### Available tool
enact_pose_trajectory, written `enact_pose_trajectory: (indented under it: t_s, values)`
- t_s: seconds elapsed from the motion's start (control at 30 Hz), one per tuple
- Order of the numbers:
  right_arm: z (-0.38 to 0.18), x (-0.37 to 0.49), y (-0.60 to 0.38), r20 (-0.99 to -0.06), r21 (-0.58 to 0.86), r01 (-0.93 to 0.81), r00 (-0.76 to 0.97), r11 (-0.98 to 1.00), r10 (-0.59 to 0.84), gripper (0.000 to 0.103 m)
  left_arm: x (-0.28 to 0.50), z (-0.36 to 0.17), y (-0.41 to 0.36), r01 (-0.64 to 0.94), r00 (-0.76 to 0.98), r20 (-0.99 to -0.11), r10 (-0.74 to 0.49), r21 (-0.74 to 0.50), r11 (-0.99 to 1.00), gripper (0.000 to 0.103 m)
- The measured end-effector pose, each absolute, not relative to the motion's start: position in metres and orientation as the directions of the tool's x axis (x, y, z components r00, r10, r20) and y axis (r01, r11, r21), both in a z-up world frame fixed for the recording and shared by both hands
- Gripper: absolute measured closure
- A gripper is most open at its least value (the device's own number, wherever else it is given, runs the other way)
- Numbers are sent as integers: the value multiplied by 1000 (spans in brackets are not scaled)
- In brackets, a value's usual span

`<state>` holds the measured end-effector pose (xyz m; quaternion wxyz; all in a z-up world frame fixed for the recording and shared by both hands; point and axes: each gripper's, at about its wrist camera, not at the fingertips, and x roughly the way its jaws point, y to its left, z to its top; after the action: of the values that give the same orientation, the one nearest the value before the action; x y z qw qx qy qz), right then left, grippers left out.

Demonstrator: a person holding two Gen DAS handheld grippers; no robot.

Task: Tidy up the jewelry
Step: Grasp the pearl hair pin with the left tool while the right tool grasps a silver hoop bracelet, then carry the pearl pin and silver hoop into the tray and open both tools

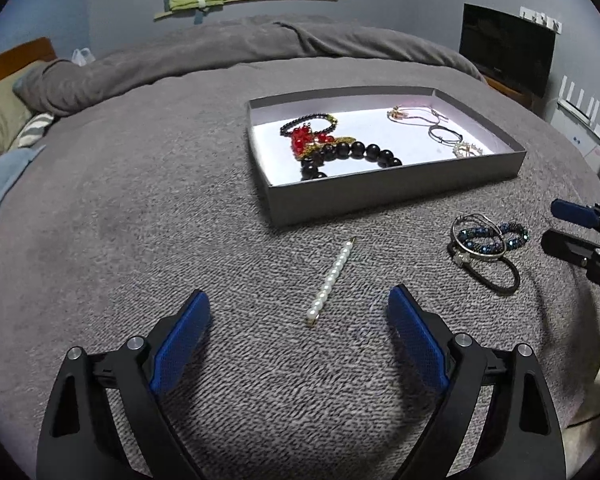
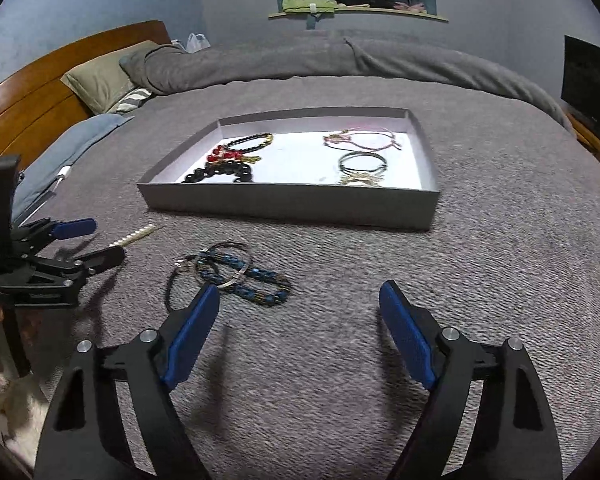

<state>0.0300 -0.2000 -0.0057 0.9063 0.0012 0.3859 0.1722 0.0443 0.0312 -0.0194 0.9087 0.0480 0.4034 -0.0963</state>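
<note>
While the gray tray's [image 1: 396, 190] near wall cuts off part of the black bead bracelet [image 1: 352, 156] inside, a pearl strand [image 1: 332, 280] lies straight on the gray blanket [image 1: 140, 220] just before it. Nearer the tray's right end sits a tangle of blue beaded bracelets and bangles [image 1: 486, 248], individual pieces hard to separate. Left gripper [image 1: 298, 320] and right gripper [image 2: 300, 312] hover with jaws spread wide, holding nothing.
</note>
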Motion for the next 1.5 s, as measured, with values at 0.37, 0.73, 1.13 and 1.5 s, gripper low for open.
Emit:
enact_pose_trajectory:
  t_s: [0.37, 0.73, 1.13, 1.5]
  values:
    - [-15, 47, -158, -717, 143, -404, 587, 903, 376, 42, 51, -23, 22, 277, 639, -745, -190, -7, 961, 52]
    - [-26, 55, -141, -752, 46, -465, 566, 884, 338, 50, 59, -30, 18, 322, 618, -752, -229, -24, 947, 69]
    - [-23, 59, -143, -750, 85, -481, 546, 873, 374, 56, 57, -28, 16, 359, 586, -759, -285, -72, 931, 94]
    - [-3, 49, -155, -704, 114, -467, 585, 877, 402, 56, 43, 1, 19, 374, 631, -712, -308, -68, 925, 94]
